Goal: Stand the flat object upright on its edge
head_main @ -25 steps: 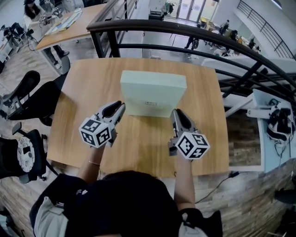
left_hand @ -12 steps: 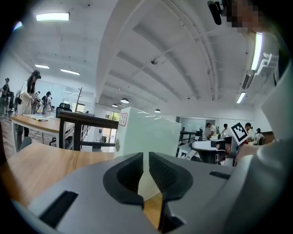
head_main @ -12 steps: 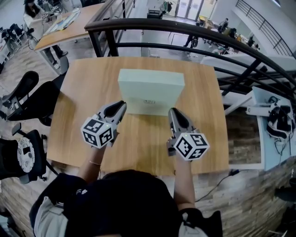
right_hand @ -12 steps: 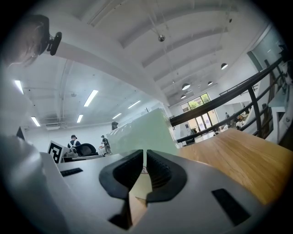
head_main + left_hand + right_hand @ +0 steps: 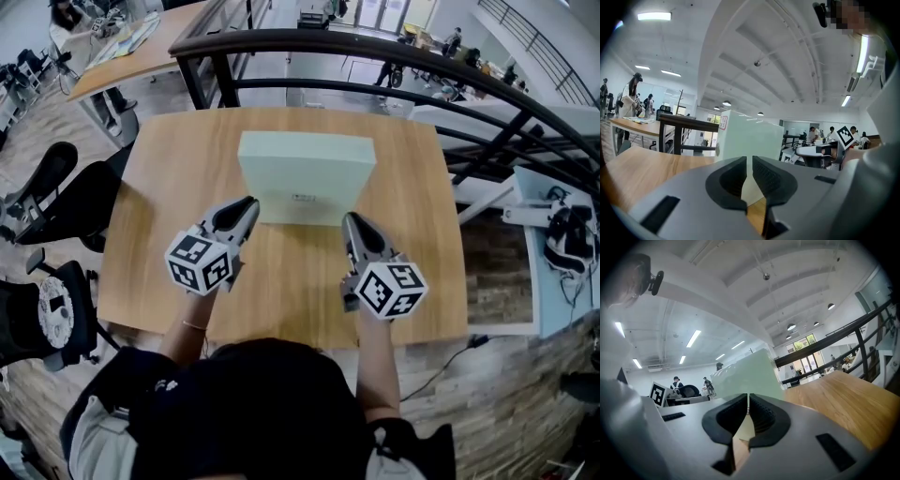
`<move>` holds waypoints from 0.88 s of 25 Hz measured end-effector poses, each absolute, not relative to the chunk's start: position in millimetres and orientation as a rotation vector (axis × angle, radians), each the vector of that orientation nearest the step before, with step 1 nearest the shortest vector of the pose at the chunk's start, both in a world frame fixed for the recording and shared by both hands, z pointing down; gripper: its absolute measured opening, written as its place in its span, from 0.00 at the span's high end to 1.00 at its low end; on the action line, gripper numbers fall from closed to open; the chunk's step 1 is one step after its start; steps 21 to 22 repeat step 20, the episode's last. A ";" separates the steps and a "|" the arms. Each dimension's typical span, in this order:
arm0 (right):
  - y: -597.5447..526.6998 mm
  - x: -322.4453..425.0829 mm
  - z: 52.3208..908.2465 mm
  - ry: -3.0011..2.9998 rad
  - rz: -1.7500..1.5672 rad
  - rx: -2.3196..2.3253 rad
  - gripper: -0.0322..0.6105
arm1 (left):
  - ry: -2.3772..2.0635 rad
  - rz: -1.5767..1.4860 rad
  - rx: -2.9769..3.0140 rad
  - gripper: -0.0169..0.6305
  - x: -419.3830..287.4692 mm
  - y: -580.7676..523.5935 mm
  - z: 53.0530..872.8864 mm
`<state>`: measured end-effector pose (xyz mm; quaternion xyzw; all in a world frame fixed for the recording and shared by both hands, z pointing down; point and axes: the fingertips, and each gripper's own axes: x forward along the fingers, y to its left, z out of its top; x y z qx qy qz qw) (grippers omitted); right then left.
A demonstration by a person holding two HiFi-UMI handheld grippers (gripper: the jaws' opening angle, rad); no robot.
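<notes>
1. The pale green flat box (image 5: 305, 161) is lying on its broad face in the middle of the wooden surface (image 5: 281, 291).
2. The left gripper (image 5: 247, 204) and right gripper (image 5: 350, 222) are waiting at its near corners, fingers clenched and empty.
3. My advice: be wedging both tips under the near edge evenly and levering together, while keeping the far edge from sliding.

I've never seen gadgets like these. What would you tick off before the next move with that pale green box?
1. Left gripper jaws: shut, nothing between them. Ok.
2. Right gripper jaws: shut, nothing between them. Ok.
3. Placement: one gripper sits by each near corner of the pale green flat box. Ok.
4. Tips touching the box: cannot tell.
5. Box sits in from the edges of the light wooden table. Ok.
6. Box standing fully upright on its edge: cannot tell.
</notes>
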<state>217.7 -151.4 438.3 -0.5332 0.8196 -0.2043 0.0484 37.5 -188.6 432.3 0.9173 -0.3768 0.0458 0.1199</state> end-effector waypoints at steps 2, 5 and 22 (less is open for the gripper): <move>-151.0 218.6 438.6 2.495 -0.629 -1.627 0.90 | -1.100 0.138 2.679 0.90 38.3 -189.1 433.0; -149.6 220.3 439.4 2.493 -0.632 -1.628 0.90 | -1.100 0.144 2.676 0.90 39.7 -188.6 434.7; -156.9 217.4 442.6 2.493 -0.647 -1.616 0.90 | -1.116 0.184 2.686 0.90 39.1 -193.0 438.0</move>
